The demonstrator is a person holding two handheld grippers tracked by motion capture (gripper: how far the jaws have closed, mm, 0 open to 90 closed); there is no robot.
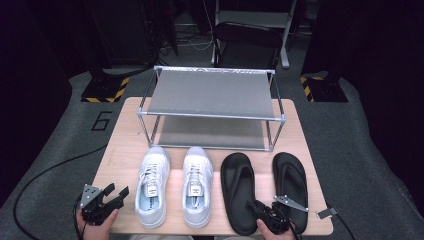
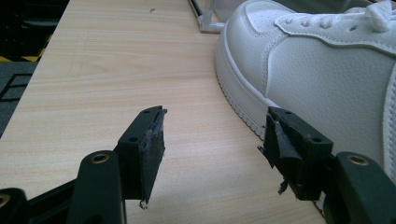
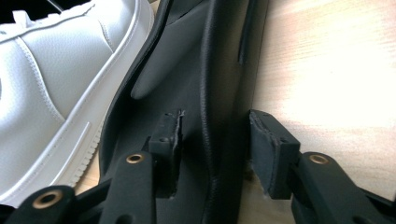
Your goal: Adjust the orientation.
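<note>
A pair of white sneakers stands on the wooden table, the left one (image 1: 151, 185) beside the right one (image 1: 197, 182). To their right lie two black flip-flops, one (image 1: 239, 190) next to the sneakers and the other (image 1: 290, 175) further right. My left gripper (image 1: 117, 190) rests open at the table's front left corner; in its own view bare wood lies between the jaws (image 2: 215, 135) and the left sneaker (image 2: 327, 70) is just to the right. My right gripper (image 1: 255, 206) is open, its jaws (image 3: 215, 135) straddling the heel-end side edge of the nearer flip-flop (image 3: 187, 70).
A two-shelf metal-frame shoe rack (image 1: 212, 92) with grey fabric shelves stands at the back of the table (image 1: 120, 150). Bare wood lies left of the sneakers. Cables trail from both grippers over the grey floor. Dark equipment stands behind.
</note>
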